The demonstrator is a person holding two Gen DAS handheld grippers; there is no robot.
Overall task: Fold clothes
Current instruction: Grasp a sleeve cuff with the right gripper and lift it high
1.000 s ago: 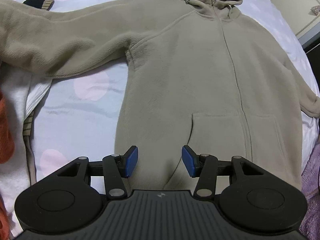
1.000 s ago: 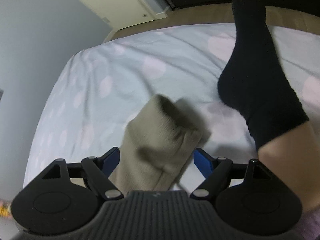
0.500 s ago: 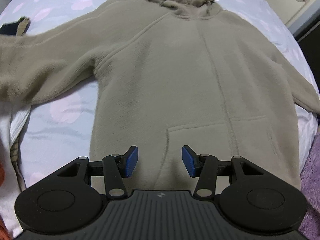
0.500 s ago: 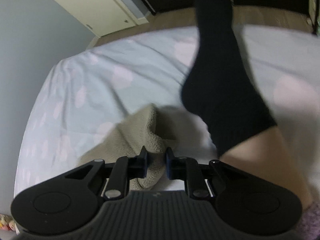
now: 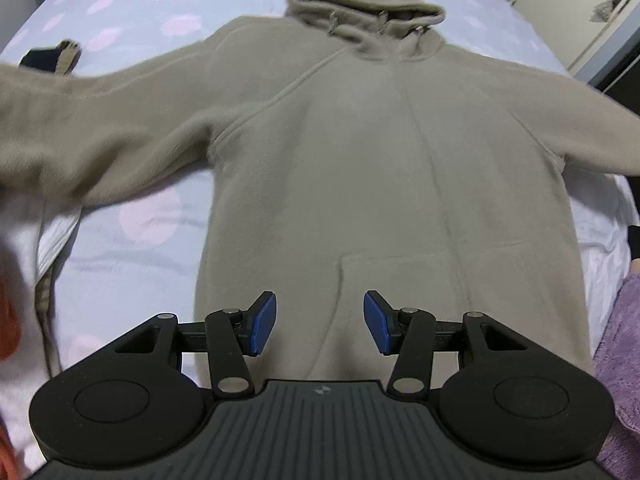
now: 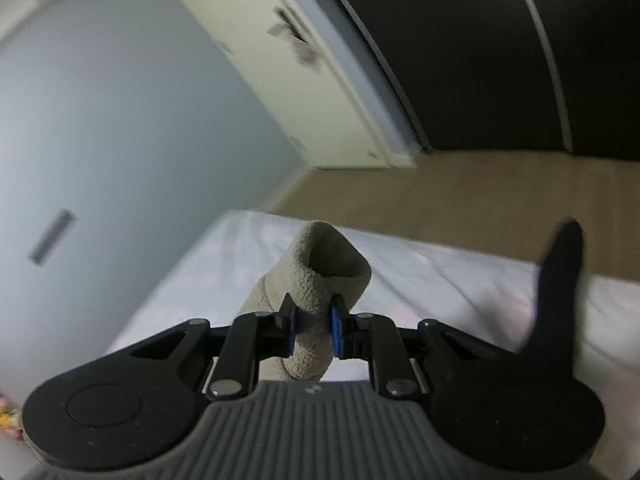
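A beige fleece hoodie lies face up on the bed, hood at the far end, left sleeve spread out to the left. My left gripper is open and empty, hovering above the hem near the front pocket. My right gripper is shut on the cuff of the hoodie's right sleeve and holds it lifted off the bed; the open cuff sticks up past the fingers.
The bed sheet is pale blue with pink dots. White and orange clothes lie at the left, a purple fabric at the right. A person's black-socked foot rests on the bed by the right gripper. A cabinet stands beyond.
My right gripper closed on the sleeve cuff and lifted it up, tilting toward the wall. My left gripper shifted so that the hoodie's body sits centred in view.
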